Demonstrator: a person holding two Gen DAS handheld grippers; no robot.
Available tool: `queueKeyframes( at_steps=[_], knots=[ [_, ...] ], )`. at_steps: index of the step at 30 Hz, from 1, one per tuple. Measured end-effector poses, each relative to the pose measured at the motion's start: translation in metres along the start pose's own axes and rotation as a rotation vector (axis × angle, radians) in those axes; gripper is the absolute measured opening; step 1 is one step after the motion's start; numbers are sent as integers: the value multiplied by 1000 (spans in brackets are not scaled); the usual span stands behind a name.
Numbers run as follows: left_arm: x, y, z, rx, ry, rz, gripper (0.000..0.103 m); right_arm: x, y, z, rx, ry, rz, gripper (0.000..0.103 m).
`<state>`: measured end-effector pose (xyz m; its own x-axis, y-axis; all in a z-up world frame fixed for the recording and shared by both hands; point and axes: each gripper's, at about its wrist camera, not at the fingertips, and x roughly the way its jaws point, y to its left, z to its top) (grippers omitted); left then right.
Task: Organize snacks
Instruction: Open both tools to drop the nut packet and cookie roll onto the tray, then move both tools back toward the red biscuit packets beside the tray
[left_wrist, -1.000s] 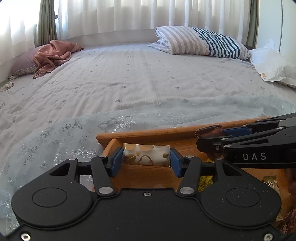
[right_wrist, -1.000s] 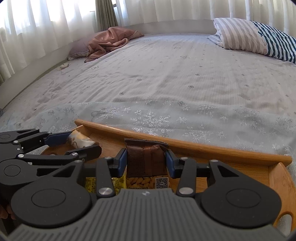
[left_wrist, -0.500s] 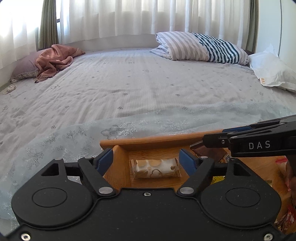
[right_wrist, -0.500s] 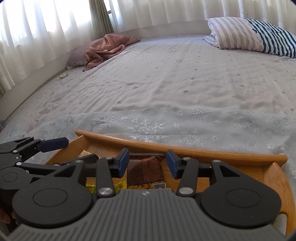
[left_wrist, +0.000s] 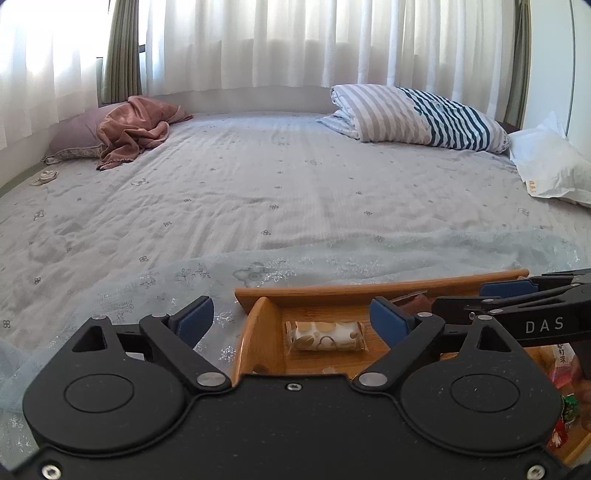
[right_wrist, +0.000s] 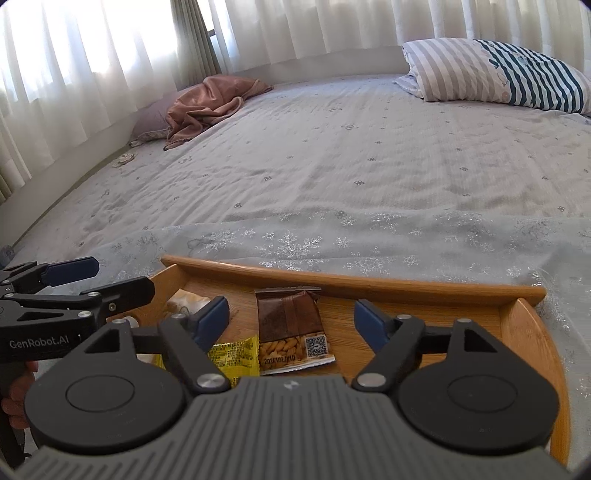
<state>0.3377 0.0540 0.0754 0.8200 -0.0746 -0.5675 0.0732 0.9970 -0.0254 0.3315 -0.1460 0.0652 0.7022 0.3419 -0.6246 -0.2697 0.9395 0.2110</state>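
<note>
A wooden tray (left_wrist: 369, 288) (right_wrist: 351, 280) lies on the bed. At its left end lies a white snack with gold hearts (left_wrist: 325, 334) (right_wrist: 184, 301). My left gripper (left_wrist: 291, 314) (right_wrist: 125, 277) hovers above it, jaws opening, pads clear of the wrapper. In the middle of the tray a brown nut packet (right_wrist: 288, 325) (left_wrist: 410, 300) lies flat beside a yellow packet (right_wrist: 232, 354). My right gripper (right_wrist: 291, 314) (left_wrist: 460, 297) hangs over the brown packet, jaws opening, touching nothing.
The tray sits on a pale snowflake throw (right_wrist: 295, 243) over a grey bedspread. A striped pillow (left_wrist: 417, 114), a pink cloth (left_wrist: 136, 129) and a white bag (left_wrist: 546, 170) lie far back. More snacks (left_wrist: 561, 362) fill the tray's right side. A hand (right_wrist: 14, 387) holds the left gripper.
Both grippers have opened and let go: the white heart snack and the brown packet now lie in the tray. Both grippers have risen and drawn back a little.
</note>
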Motion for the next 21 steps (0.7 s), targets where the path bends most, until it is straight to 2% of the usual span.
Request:
queueKeyframes(
  at_steps=[5,9,13,21],
  knots=[
    [-23,-2,-3,-10,-19,-9,101,-26,-1,-17,23,-28,14,97],
    [-41,-7,-8,-19,-21,-4,103,-48,7,-34,-18,-45,-23,103],
    [-58,-18,-17,-18,-7,-43,103,-77,14,-48,-29,-85,-54,103],
    [-102,-50,-35,5,-48,-102,103,-124,11,-85,24,-133,-87,103]
  ],
)
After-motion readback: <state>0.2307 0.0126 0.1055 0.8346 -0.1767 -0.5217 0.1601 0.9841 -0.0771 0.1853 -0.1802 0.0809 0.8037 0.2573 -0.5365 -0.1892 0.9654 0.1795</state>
